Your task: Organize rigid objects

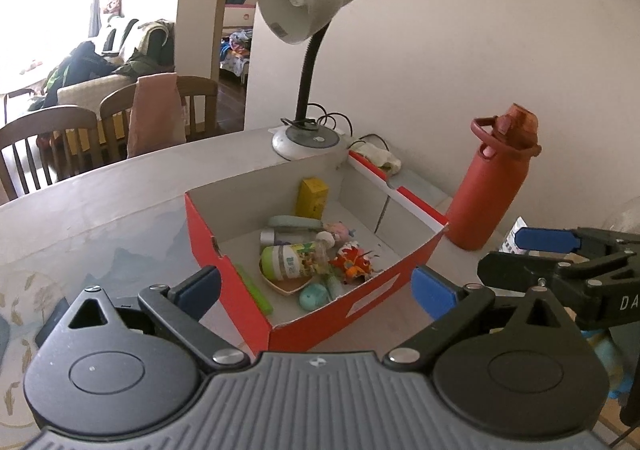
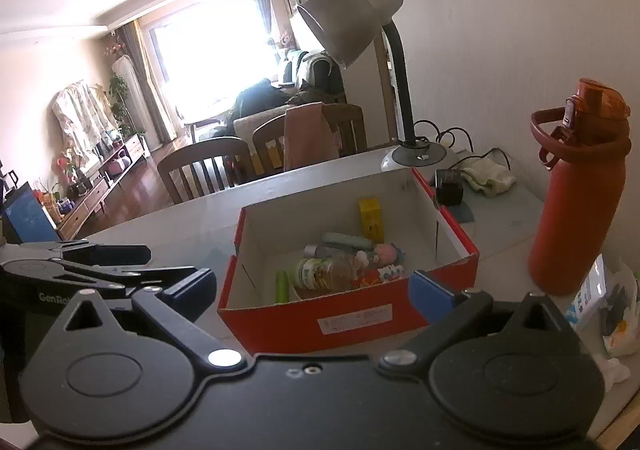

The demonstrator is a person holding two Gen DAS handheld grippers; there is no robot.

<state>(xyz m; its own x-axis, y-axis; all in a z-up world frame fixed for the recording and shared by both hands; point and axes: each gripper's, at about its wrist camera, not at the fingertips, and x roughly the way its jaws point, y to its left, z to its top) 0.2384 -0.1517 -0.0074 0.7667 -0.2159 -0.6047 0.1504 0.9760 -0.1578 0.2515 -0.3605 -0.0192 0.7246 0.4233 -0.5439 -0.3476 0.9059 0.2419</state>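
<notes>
A red cardboard box (image 1: 304, 314) (image 2: 280, 318) with a white inside stands open on the table. In it lie a yellow carton (image 1: 312, 197) (image 2: 370, 217), a green-labelled bottle (image 1: 288, 262) (image 2: 320, 274), a green stick (image 1: 254, 292), a teal round piece (image 1: 314, 296), an orange toy (image 1: 354, 262) and a pink plush (image 2: 386, 252). My left gripper (image 1: 316, 290) hovers at the box's near corner, jaws open wide and empty. My right gripper (image 2: 312, 290) faces the box's front wall, also open and empty. In the left wrist view it shows at the right edge (image 1: 532, 250).
A tall red water bottle (image 1: 488, 185) (image 2: 576, 209) stands right of the box. A desk lamp (image 1: 308, 1) (image 2: 352, 21) and a crumpled cloth (image 2: 486, 173) are behind it. A packet (image 2: 592, 290) and a plastic bag (image 2: 620, 314) lie at the right. Wooden chairs (image 2: 208, 165) line the far table edge.
</notes>
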